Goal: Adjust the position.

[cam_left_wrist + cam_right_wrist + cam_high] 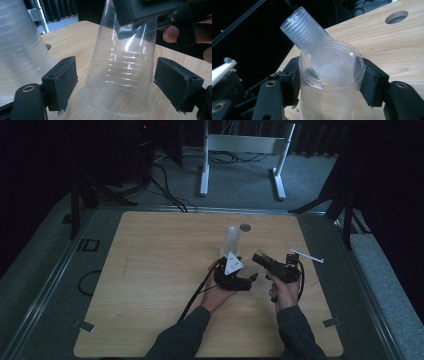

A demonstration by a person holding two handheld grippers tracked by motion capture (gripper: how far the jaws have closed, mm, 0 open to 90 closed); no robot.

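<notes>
The wooden table point(165, 270) spans the middle of the high view, with a round grommet hole point(244, 227) near its far edge, upper centre of the frame. A stack of clear plastic cups point(233, 241) stands upside down just below that hole. In the left gripper view the same stack point(20, 52) rises at the far left edge. In the right gripper view it leans in from the upper left point(303, 28).

A single clear plastic cup point(122, 72), ribbed and mouth-down, sits in the centre of the left gripper view with its rim close to the wood. The left gripper point(116, 83) has its jaws spread wide on either side of this cup, with a gap between each pad and the cup wall. The right gripper point(329, 82) has its jaws clamped on the cup's upper part point(329, 75), pads pressed to both sides, the cup's flat base facing the camera in the lower centre of that view.

In the high view the left gripper point(240, 281) sits centre, the right gripper point(258, 258) just to its right.

Embossed writing shows on the cup base, too faint to read. A white straw point(307, 255) lies at the right of the table.
</notes>
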